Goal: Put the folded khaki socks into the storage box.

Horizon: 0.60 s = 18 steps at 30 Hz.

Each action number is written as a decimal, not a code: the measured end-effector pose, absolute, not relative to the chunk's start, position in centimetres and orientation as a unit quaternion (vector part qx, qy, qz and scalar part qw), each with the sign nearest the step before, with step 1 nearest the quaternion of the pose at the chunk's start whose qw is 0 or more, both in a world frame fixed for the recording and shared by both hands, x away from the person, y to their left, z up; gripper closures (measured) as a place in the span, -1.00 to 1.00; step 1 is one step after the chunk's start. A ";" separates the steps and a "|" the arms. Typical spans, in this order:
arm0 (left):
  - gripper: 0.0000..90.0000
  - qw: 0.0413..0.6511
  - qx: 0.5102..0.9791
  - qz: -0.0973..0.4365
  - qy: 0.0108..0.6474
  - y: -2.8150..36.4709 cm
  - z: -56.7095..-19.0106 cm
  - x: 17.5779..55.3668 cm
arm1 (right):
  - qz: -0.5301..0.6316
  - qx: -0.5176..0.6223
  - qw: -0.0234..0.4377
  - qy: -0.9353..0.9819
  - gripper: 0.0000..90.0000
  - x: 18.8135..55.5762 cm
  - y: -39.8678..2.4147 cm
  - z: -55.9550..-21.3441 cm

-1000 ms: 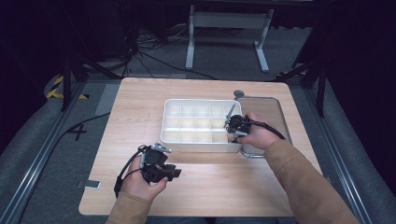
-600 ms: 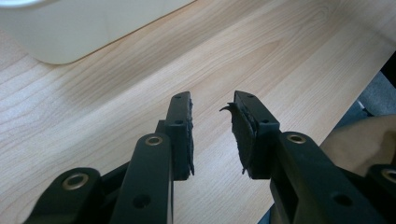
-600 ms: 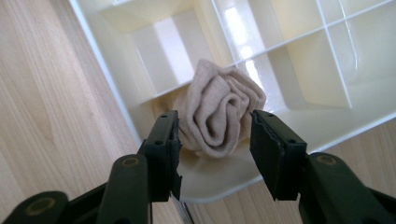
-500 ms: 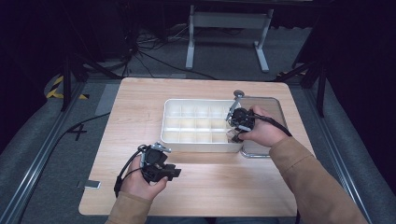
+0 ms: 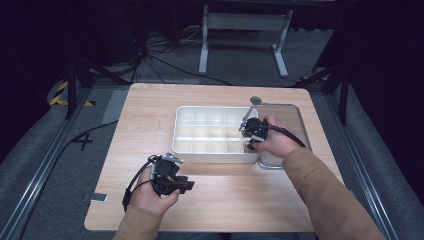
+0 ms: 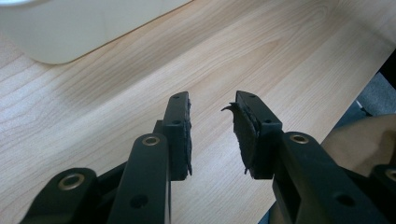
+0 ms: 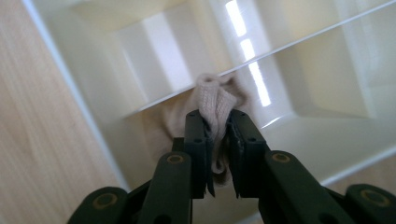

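My right gripper (image 7: 217, 135) has edged lower right, jaws just closed on a sock (image 7: 215, 100) in the tray (image 5: 200, 150); left gripper (image 6: 212, 135) jaws apart. Next, I'd lift.

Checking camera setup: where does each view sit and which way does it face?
High view: above the person's side, looking forward and down at table; both forearms, left gripper, right gripper.
Left gripper view: along open jaws at bare wood; bin corner.
Right gripper view: down into a bin compartment; jaws, just closing, pinch a beige sock.
Shared: the bin.
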<state>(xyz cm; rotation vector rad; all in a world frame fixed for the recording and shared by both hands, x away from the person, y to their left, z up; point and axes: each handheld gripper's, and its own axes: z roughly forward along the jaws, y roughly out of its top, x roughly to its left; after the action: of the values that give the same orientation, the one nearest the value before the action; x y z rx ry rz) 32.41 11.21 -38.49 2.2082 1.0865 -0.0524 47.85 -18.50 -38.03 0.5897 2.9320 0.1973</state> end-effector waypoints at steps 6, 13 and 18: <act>0.49 0.334 0.845 -0.021 0.417 11.1 -38.5 32.4 | 0.042 0.191 0.068 0.978 0.76 47.7 -18.1 -39.5; 0.49 0.332 0.848 -0.020 0.413 11.1 -38.4 32.3 | 0.073 0.238 0.042 0.968 0.68 48.6 -19.0 -40.0; 0.49 0.332 0.847 -0.022 0.414 11.0 -38.5 32.5 | 0.091 0.254 0.040 0.962 0.53 48.2 -19.3 -39.7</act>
<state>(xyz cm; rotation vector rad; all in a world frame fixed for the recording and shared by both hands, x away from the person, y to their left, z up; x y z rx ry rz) 32.47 11.03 -38.52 2.2147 1.0818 -0.0586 48.25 -19.26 -39.72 0.7777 2.9488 0.2797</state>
